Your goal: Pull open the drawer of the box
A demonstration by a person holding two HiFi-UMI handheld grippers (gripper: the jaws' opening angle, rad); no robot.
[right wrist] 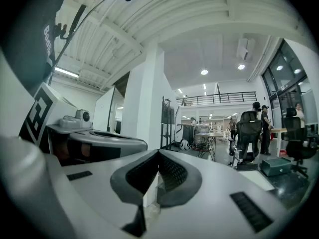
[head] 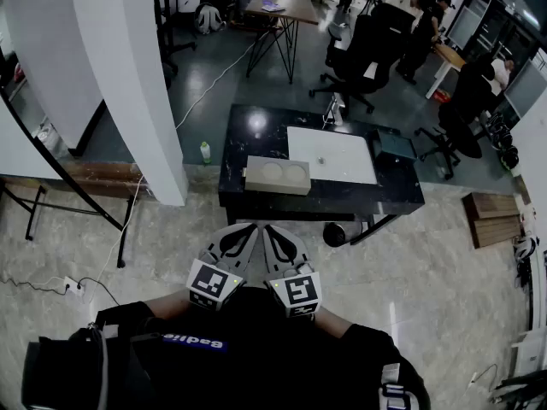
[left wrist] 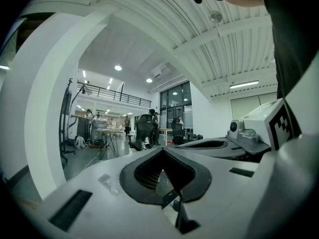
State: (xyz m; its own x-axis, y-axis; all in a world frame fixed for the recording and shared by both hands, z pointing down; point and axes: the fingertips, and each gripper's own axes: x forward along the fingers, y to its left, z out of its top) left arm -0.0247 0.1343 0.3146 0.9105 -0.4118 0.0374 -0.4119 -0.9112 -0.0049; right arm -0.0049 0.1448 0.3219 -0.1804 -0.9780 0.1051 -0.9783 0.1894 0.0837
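Not started: box (head: 278, 175) on surface (head: 256, 131), well ahead. Left gripper (head: 242, 233) and right gripper (head: 275, 233) both closed up, empty, near chest. Approach, grasp, pull remain.

Details of the distant box (head: 278, 176) too small; tiny unidentifiable speck (head: 321, 159) on the white mat (head: 346, 167).

An open office: desks (head: 286, 7), swivel chairs (head: 355, 54), mezzanine railing (right wrist: 219, 98)
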